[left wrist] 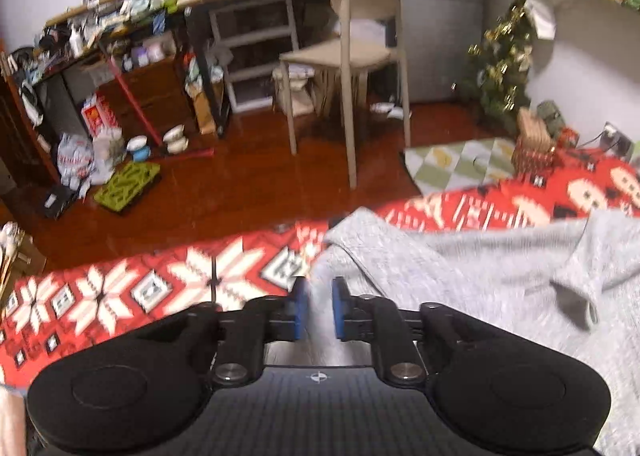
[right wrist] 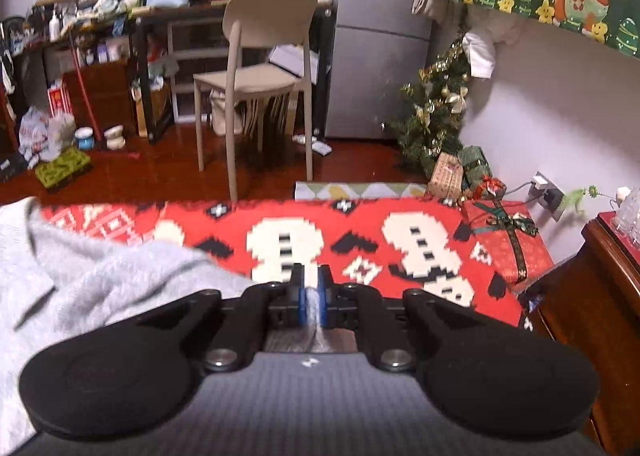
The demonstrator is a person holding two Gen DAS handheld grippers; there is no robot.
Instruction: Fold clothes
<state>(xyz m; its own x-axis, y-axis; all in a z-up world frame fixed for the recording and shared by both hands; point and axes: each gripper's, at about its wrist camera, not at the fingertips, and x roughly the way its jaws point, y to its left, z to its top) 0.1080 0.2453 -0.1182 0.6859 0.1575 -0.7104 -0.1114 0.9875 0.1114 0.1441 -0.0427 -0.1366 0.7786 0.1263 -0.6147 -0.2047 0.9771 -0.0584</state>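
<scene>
1. Viewing the grey sweater [left wrist: 460, 268], we find it rumpled on the red patterned blanket [left wrist: 120, 296], near its far edge.
2. Our left gripper [left wrist: 320, 306] stands parted, pads clear of cloth.
3. Our right gripper [right wrist: 313, 296] pinches a sweater fold.
4. We judge the knit soft and limp; take hold at hems.

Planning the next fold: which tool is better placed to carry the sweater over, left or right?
Right. The right tool has grey sweater fabric pinched between its pads. The left tool stands open, no fabric gripped, so it would need to regrasp first.
</scene>
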